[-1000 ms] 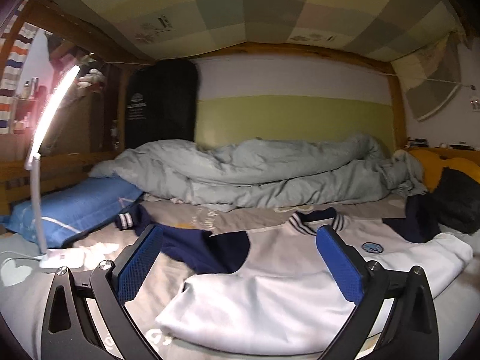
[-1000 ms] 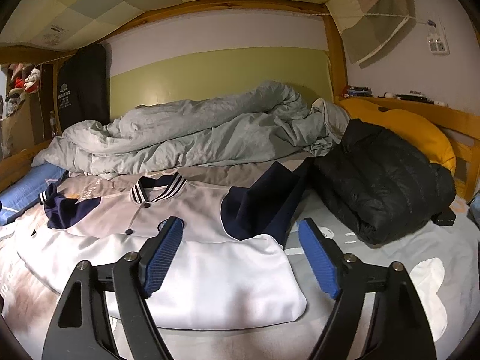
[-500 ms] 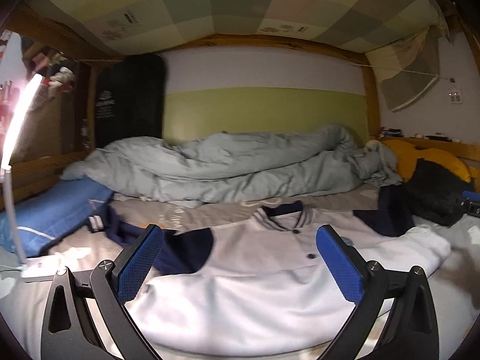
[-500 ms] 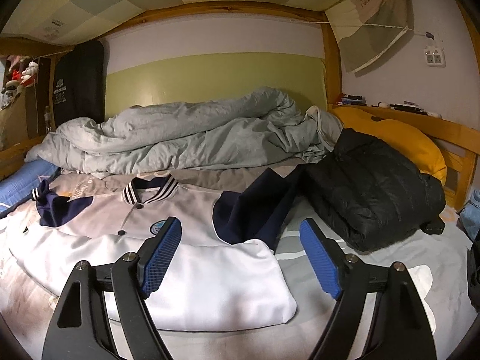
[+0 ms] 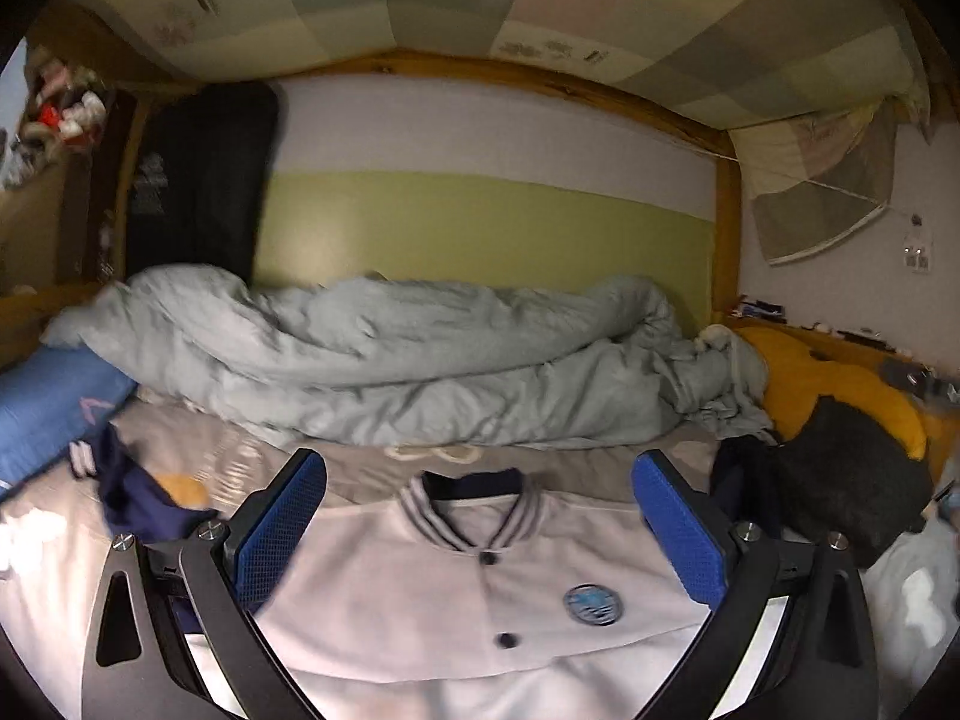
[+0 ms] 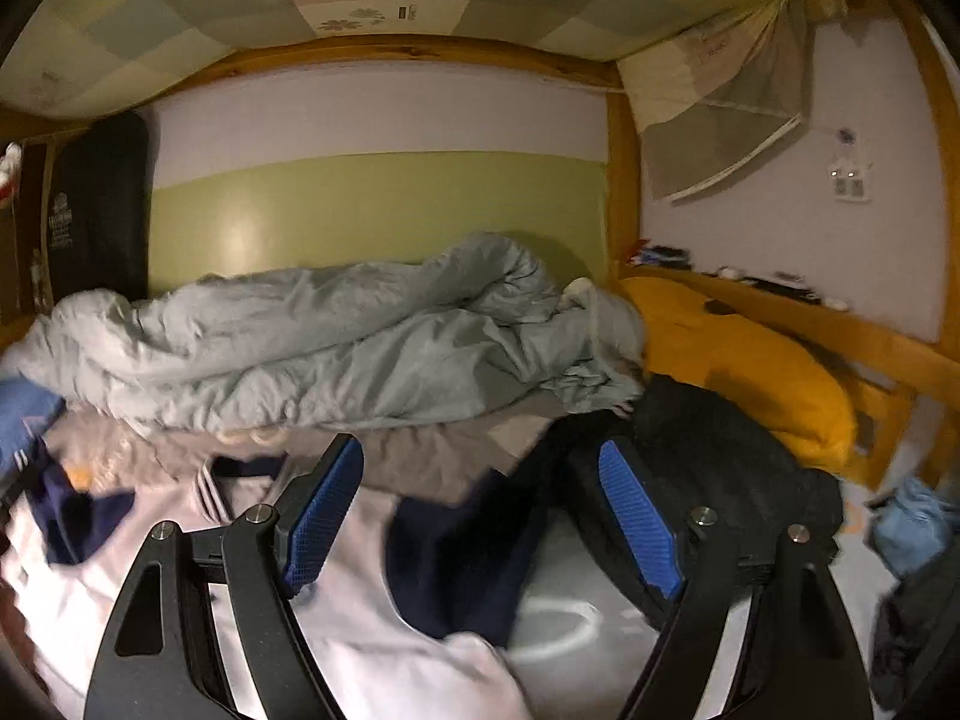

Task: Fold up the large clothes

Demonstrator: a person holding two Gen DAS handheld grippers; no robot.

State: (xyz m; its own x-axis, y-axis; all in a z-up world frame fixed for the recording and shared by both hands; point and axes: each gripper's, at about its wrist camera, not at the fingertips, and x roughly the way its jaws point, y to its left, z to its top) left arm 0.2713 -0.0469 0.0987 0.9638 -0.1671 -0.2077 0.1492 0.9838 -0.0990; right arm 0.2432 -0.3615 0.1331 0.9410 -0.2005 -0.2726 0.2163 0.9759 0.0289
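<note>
Your jacket [image 5: 432, 576] lies front up on the bed [image 6: 576, 618], collar toward the gray quilt [image 5: 384, 360]. Both tools hover over it with nothing gripped: the left gripper [image 5: 480, 531] has its fingers spread either side of the collar, and the right gripper [image 6: 480, 516] has its fingers spread above the navy sleeve [image 6: 462, 564] on the jacket's right.

Take that sleeve near the cuff and lay it flat across the chest, smoothing it before you fold the body. The sleeve's far end is blurred, so it probably runs under the black coat [image 6: 732, 456]; check before pulling.

That coat sits just right of the jacket, with a yellow pillow [image 6: 744, 354] behind it. The quilt crowds the collar edge, and a blue pillow [image 5: 48, 402] lies to the jacket's left.
</note>
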